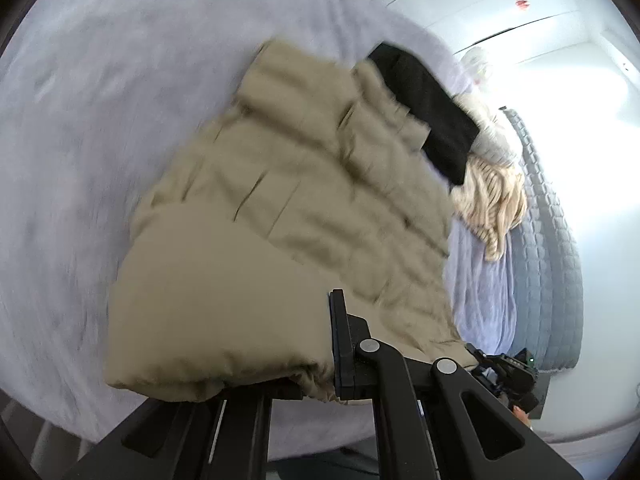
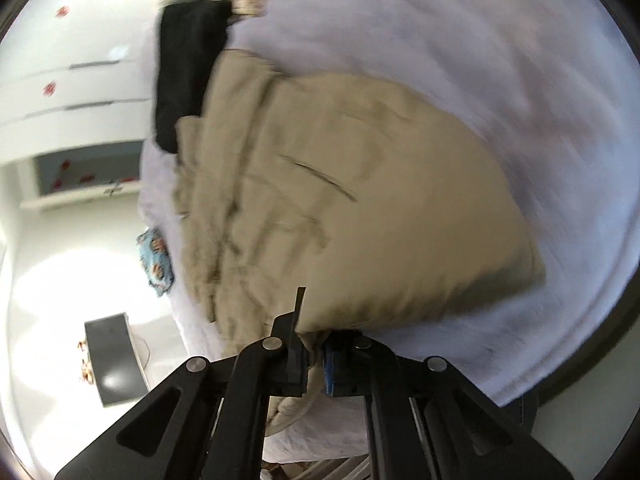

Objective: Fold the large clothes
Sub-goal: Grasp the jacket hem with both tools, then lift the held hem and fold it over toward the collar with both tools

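Beige quilted puffer jacket (image 1: 288, 208), bulky and creased, spread across pale lilac fleece bed cover (image 1: 100, 120), one smooth padded flap doubled over the stitched panels nearest both cameras. Left gripper (image 1: 320, 364) low in its own view, black fingers (image 1: 342, 344) closed tight on the gathered hem of the jacket, fabric bunched against the one finger plate that shows; other finger hidden under the cloth. Right gripper (image 2: 314, 364) likewise clamped on the jacket (image 2: 360, 200), a thin fold of beige cloth pinched between its two black pads (image 2: 296, 354), jaws nearly touching. Black folded garment (image 1: 432, 116) lying at the far end of the jacket, overlapping its edge, seen again in the right wrist view (image 2: 188, 72) at upper left. Cream striped knit garment (image 1: 492, 196) heaped just beyond the black one, touching it. Grey quilted mattress side (image 1: 548, 240) showing beside the cover's edge. Blue patterned cloth (image 2: 156, 260) at the bed's left edge in the right wrist view, near the jacket but whether touching, cannot tell. White cabinet fronts (image 2: 80, 80) with small red marks beyond the bed. Both views smeared by motion blur, fine detail of stitching lost.
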The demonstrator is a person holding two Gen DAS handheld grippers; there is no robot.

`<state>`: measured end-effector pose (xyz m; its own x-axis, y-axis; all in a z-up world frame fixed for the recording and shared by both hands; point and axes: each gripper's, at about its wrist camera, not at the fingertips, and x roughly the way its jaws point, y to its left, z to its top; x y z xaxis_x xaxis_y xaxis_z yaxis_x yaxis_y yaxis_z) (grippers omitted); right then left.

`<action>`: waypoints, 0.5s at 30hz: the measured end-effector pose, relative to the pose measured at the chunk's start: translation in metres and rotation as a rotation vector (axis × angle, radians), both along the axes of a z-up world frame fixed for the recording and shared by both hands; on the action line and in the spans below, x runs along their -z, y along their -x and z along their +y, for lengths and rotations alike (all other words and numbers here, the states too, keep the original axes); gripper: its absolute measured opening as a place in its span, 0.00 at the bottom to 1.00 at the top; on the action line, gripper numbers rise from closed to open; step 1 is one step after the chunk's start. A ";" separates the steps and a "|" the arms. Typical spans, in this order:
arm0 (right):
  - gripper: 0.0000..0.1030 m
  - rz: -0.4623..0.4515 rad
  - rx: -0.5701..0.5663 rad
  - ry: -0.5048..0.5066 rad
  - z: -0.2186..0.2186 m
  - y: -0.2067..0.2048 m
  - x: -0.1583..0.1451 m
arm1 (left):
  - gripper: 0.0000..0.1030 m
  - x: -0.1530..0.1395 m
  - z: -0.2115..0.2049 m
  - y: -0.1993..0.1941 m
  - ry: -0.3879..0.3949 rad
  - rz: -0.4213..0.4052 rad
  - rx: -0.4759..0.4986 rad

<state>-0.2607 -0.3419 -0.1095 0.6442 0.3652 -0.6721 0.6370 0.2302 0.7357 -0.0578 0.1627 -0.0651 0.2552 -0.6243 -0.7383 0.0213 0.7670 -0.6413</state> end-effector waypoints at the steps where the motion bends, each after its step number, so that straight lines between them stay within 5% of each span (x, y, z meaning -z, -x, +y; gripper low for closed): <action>1: 0.06 -0.019 -0.015 0.015 -0.002 -0.009 -0.010 | 0.09 -0.009 -0.002 -0.005 -0.002 -0.020 -0.002; 10: 0.06 -0.156 -0.158 0.165 -0.036 -0.110 -0.096 | 0.09 -0.089 -0.043 -0.088 -0.055 -0.206 -0.018; 15: 0.06 -0.174 -0.249 0.211 -0.058 -0.176 -0.118 | 0.09 -0.105 -0.071 -0.143 -0.134 -0.250 -0.038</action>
<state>-0.0845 -0.4001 0.0083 0.6641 0.3904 -0.6377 0.4120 0.5206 0.7478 0.0847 0.0922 0.0401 0.4611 -0.5115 -0.7251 0.1352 0.8481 -0.5123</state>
